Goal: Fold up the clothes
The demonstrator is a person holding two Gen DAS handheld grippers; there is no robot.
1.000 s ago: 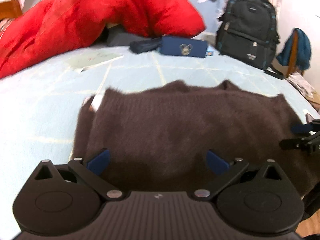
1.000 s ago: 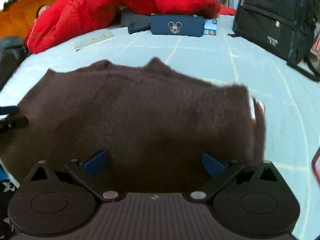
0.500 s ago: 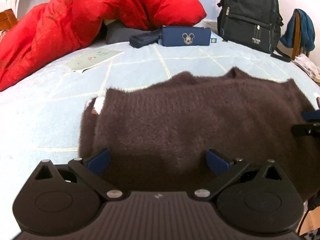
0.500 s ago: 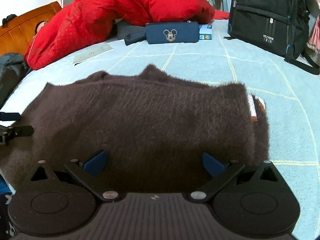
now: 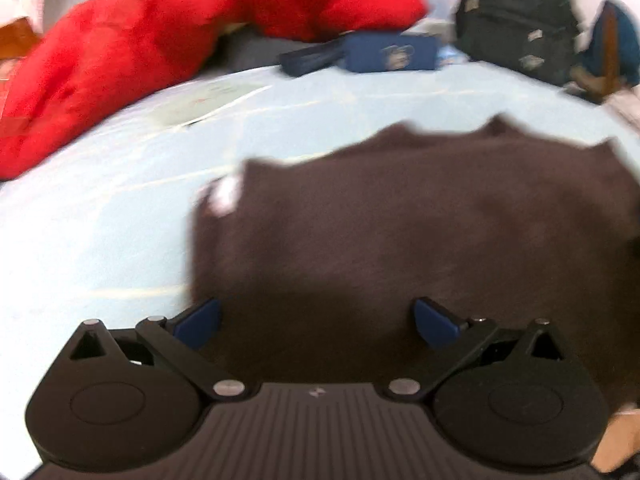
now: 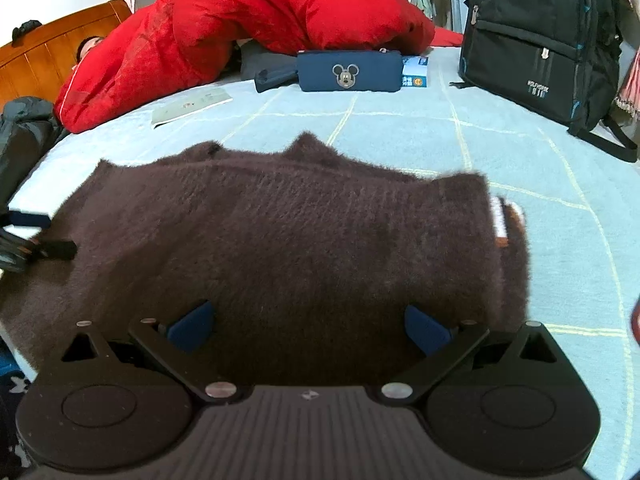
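A fuzzy dark brown sweater point(image 6: 288, 240) lies folded into a wide band on the light blue bed sheet point(image 6: 540, 216); a white label point(image 6: 499, 220) shows at its right end. My right gripper point(image 6: 310, 326) hangs open over the sweater's near edge, nothing between its blue pads. The left wrist view is blurred: the same sweater point(image 5: 400, 224) fills the middle, and my left gripper point(image 5: 318, 322) stands open above its near left part. The left gripper's fingers point(image 6: 44, 246) poke in at the left of the right wrist view, over the sweater's left end.
A red quilt point(image 6: 248, 20) is heaped at the back. In front of it lie a navy Mickey Mouse pouch point(image 6: 348, 71), a booklet point(image 6: 192, 106) and a small blue box point(image 6: 416, 74). A black backpack point(image 6: 536, 36) stands at the back right. A wooden headboard point(image 6: 44, 56) sits far left.
The left wrist view has swung right and blurred; the right gripper's tip no longer shows at its right edge. The sweater has stayed put.
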